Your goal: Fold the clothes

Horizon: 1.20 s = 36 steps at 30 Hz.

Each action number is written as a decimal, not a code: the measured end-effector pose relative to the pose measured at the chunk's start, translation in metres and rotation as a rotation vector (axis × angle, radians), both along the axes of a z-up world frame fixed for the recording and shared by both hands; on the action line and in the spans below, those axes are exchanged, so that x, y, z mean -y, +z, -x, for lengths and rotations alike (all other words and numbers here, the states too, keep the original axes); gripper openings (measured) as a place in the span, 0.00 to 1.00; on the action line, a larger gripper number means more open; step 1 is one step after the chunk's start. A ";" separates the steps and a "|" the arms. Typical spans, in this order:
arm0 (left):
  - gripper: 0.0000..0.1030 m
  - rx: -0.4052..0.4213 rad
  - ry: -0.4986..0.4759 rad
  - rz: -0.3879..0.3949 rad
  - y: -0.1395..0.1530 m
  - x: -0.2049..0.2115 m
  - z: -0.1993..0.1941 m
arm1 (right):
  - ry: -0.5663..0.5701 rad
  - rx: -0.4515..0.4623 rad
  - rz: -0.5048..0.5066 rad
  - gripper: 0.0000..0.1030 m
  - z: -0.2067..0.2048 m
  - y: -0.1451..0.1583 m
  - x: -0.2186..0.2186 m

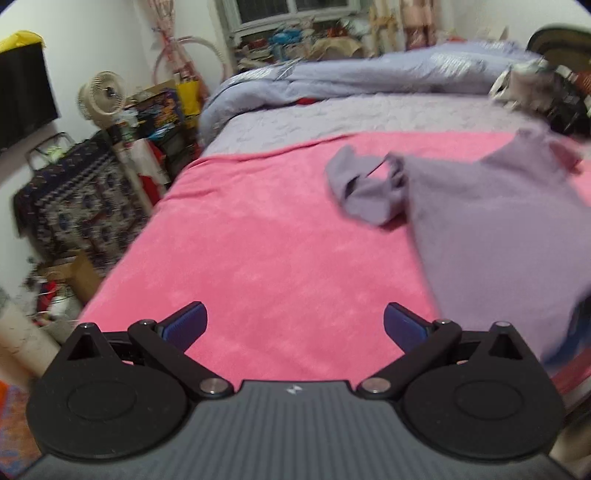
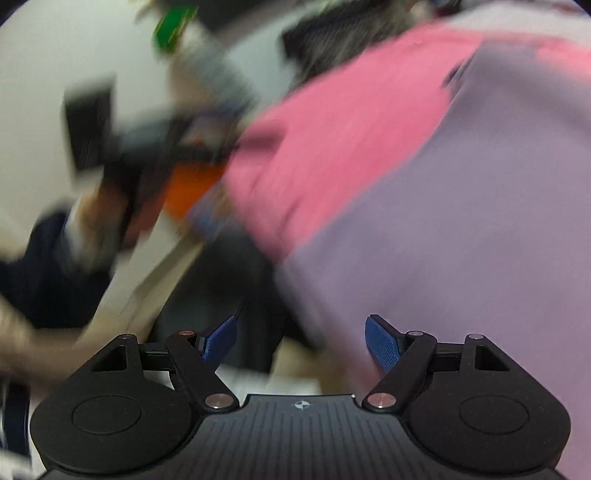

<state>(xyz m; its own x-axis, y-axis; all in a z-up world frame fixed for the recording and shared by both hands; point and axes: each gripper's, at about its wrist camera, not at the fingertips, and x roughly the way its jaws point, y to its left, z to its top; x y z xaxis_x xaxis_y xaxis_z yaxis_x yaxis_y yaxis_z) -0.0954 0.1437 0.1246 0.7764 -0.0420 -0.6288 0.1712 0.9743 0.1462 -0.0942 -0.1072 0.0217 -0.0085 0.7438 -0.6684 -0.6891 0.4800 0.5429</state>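
We hold both grippers over a bed [image 1: 332,122] whose near half is covered by a pink blanket [image 1: 258,236], with a pale quilted cover behind it and a rumpled lavender-blue duvet [image 1: 369,70] heaped at the far end under a window [image 1: 295,11]. The left gripper [image 1: 295,326] hovers above bare blanket with its jaws spread wide and nothing between them. The purple shirt [image 1: 498,229] lies spread on the right part of the blanket, one sleeve [image 1: 365,188] crumpled and bunched out to its left. Left of the bed the room is crowded: a small white fan [image 1: 101,98], a patterned cloth [image 1: 81,199] draped over furniture, boxes and bags, and a dark screen [image 1: 22,96] on the wall. The right wrist view is heavily blurred; there the right gripper [image 2: 301,341] also has its jaws apart and empty, at the shirt's [image 2: 461,221] near edge where it hangs over the side of the blanket [image 2: 332,140].
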 end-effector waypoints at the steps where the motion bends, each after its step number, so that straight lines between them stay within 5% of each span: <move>1: 1.00 0.005 -0.021 0.028 0.002 0.005 -0.003 | -0.002 0.009 0.014 0.75 0.005 0.000 0.005; 5: 1.00 0.061 -0.088 0.011 0.008 0.045 -0.025 | -0.162 0.148 0.046 0.75 0.006 0.025 0.053; 12: 1.00 0.108 -0.114 0.090 0.034 0.096 -0.129 | -0.867 0.499 0.264 0.75 -0.083 0.076 0.181; 15: 1.00 0.113 -0.112 -0.103 0.021 0.136 -0.176 | -0.955 0.512 0.373 0.78 -0.139 0.064 0.189; 17: 1.00 0.056 -0.131 -0.189 0.003 0.157 -0.204 | -0.989 0.478 0.441 0.88 -0.178 0.048 0.187; 18: 1.00 0.009 -0.150 -0.202 -0.008 0.165 -0.214 | -1.006 0.461 0.475 0.86 -0.198 0.039 0.186; 19: 0.99 -0.044 -0.175 -0.208 -0.019 0.171 -0.222 | -1.023 0.443 0.509 0.76 -0.217 0.031 0.185; 20: 0.91 -0.089 -0.199 -0.212 -0.029 0.177 -0.228 | -1.039 0.425 0.543 0.24 -0.237 0.022 0.183; 21: 0.82 -0.114 -0.222 -0.211 -0.036 0.180 -0.229 | -1.056 0.367 0.532 0.11 -0.249 0.013 0.189; 22: 0.59 -0.122 -0.241 -0.202 -0.040 0.180 -0.225 | -1.073 0.318 0.483 0.11 -0.248 0.009 0.196; 23: 0.50 -0.116 -0.257 -0.187 -0.041 0.179 -0.219 | -1.074 0.339 0.453 0.11 -0.239 0.010 0.197; 26: 0.37 -0.073 -0.303 -0.131 -0.034 0.165 -0.186 | -1.050 0.428 0.370 0.11 -0.191 0.031 0.209; 30: 0.41 -0.028 -0.372 -0.022 -0.004 0.137 -0.128 | -0.998 0.459 0.309 0.11 -0.092 0.069 0.223; 34: 0.72 0.049 -0.415 0.050 0.029 0.113 -0.085 | -0.829 0.295 0.352 0.15 -0.019 0.054 0.231; 36: 0.79 0.092 -0.393 0.051 0.042 0.108 -0.082 | -0.776 0.268 0.382 0.23 0.001 0.043 0.227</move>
<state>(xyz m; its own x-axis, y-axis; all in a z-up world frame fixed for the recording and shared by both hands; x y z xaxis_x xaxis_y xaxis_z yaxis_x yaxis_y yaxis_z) -0.0133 0.0360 0.1665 0.7480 -0.3763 -0.5466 0.5207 0.8435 0.1318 -0.0949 -0.3345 0.0648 0.5942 0.2023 -0.7785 -0.1767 0.9770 0.1191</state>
